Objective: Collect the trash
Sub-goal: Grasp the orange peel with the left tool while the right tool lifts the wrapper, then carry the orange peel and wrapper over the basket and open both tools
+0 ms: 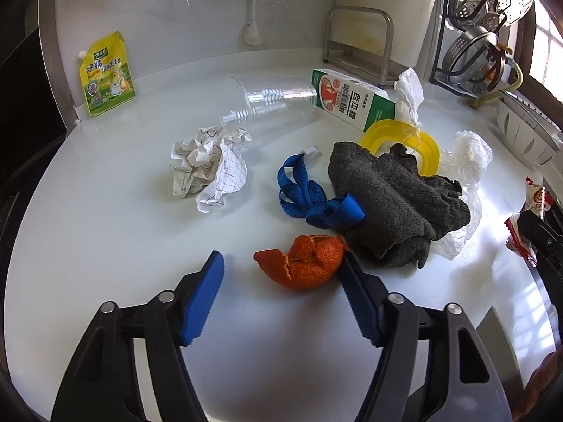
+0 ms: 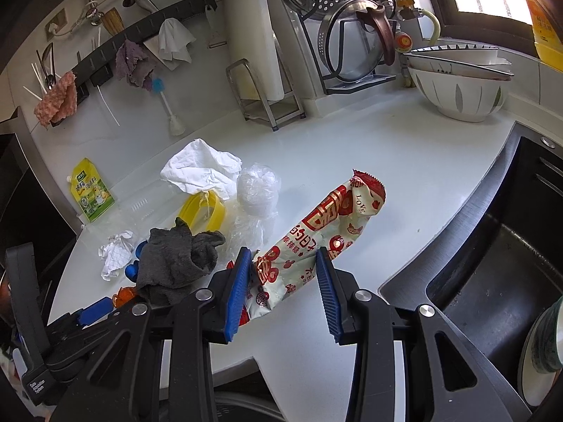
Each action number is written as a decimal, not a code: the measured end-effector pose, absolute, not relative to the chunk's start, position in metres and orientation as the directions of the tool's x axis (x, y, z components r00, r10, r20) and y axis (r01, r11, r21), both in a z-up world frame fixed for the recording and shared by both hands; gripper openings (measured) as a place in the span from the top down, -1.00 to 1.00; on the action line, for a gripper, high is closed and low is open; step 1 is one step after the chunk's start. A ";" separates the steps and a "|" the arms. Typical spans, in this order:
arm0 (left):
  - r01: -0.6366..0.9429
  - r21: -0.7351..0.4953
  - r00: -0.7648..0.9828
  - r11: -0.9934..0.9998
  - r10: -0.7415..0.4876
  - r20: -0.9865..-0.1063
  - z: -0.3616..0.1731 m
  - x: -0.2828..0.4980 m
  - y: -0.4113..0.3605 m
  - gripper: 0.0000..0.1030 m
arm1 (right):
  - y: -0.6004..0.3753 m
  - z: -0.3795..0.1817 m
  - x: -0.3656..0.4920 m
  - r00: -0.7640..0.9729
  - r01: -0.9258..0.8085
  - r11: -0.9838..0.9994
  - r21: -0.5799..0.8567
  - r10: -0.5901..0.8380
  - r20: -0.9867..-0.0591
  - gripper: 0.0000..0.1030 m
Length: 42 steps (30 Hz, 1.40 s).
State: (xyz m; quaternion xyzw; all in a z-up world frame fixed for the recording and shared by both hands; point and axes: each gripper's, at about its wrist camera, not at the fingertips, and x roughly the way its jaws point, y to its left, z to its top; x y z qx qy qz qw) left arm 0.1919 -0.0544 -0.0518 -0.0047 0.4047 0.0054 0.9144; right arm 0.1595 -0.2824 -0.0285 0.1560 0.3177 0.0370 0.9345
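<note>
In the left wrist view my left gripper [image 1: 281, 263] is open low over the white counter [image 1: 105, 228], its jaws on either side of an orange peel [image 1: 302, 262]; the right jaw's tip touches the peel. Behind lie a blue strap [image 1: 309, 197], a grey cloth [image 1: 390, 204], crumpled grid paper [image 1: 207, 165], a clear plastic cup [image 1: 271, 100], a green-and-white carton [image 1: 348, 100] and white plastic wrap [image 1: 464, 161]. In the right wrist view my right gripper [image 2: 285, 263] is open around a red-and-white snack wrapper [image 2: 316, 235] that lies between its jaws.
A yellow seasoning pouch [image 1: 107, 75] leans on the back wall. A yellow ring lid [image 1: 418, 144] lies under the cloth. A dish rack with pot lids [image 2: 345, 31] and stacked bowls [image 2: 461, 84] stand at the back right. A dark sink [image 2: 492, 263] opens on the right.
</note>
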 end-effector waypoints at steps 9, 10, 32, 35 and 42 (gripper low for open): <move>-0.010 -0.057 0.690 0.998 -0.035 -0.723 -0.042 0.177 -0.037 0.50 | -0.279 -0.027 0.151 0.804 0.009 0.956 0.294 0.168 -0.571 0.28; -0.002 -0.052 0.692 0.999 -0.036 -0.721 -0.039 0.173 -0.036 0.50 | -0.276 -0.026 0.148 0.801 0.005 0.959 0.282 0.165 -0.576 0.28; 0.188 -0.037 0.689 0.982 -0.159 -0.707 -0.042 0.033 -0.053 0.50 | -0.228 -0.039 -0.028 0.759 -0.066 0.979 0.193 0.175 -0.627 0.28; 0.203 -0.030 0.681 0.979 -0.163 -0.714 -0.049 0.020 -0.055 0.50 | -0.221 -0.048 -0.042 0.746 -0.075 0.976 0.204 0.191 -0.638 0.28; 0.207 -0.022 0.657 0.978 -0.155 -0.738 -0.062 0.007 -0.048 0.50 | -0.209 -0.069 -0.055 0.717 -0.093 0.970 0.225 0.222 -0.660 0.28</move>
